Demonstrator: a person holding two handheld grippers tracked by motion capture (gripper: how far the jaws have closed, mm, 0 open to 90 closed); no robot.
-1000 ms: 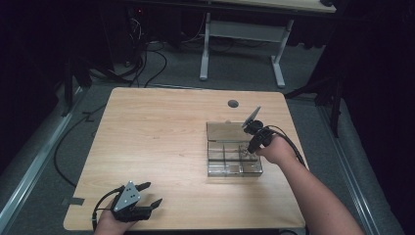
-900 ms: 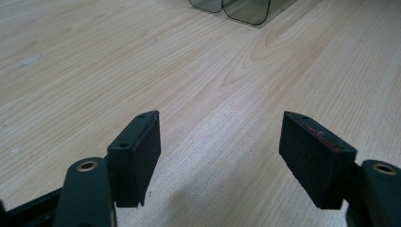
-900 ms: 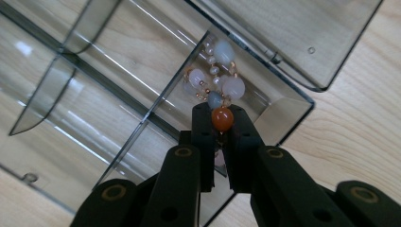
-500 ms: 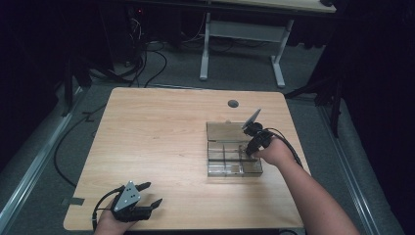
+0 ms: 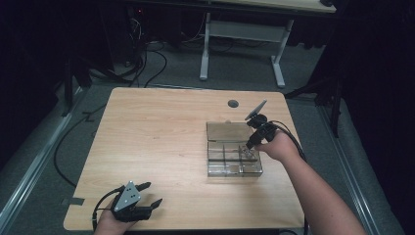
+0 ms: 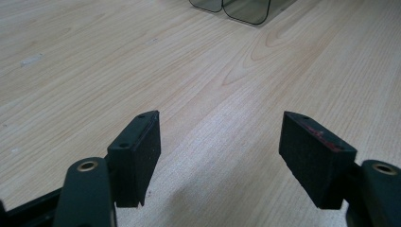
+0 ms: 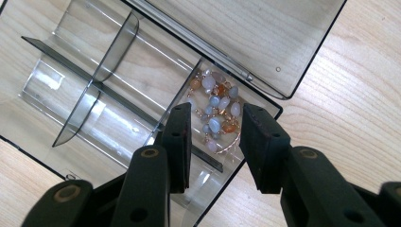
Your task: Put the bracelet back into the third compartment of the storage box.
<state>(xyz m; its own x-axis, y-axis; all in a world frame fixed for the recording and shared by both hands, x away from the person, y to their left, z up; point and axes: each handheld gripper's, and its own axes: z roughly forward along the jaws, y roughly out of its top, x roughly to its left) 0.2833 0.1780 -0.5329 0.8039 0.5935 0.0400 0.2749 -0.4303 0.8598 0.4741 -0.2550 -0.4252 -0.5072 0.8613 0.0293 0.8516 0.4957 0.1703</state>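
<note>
A clear plastic box [image 5: 234, 172] with several compartments lies at the right of the table, its lid [image 5: 226, 131] folded open flat behind it. A bead bracelet [image 7: 215, 101] of pale blue, white and orange beads lies bunched in the box's far right compartment [image 5: 246, 153]. My right gripper [image 5: 249, 147] points down into that compartment. In the right gripper view this gripper [image 7: 216, 111] is open, its jaws on either side of the beads with nothing pinched. My left gripper [image 5: 152, 193] rests near the table's front left edge, open [image 6: 220, 137] over bare wood.
The box's other compartments [image 7: 101, 71] hold nothing. A round cable hole [image 5: 233, 103] sits in the table's far edge. A corner of the box [image 6: 246, 9] shows far ahead in the left gripper view. Cables and another desk's legs [image 5: 205, 44] are on the floor behind.
My right hand has shifted slightly left, closer over the box. The left gripper has not moved.
</note>
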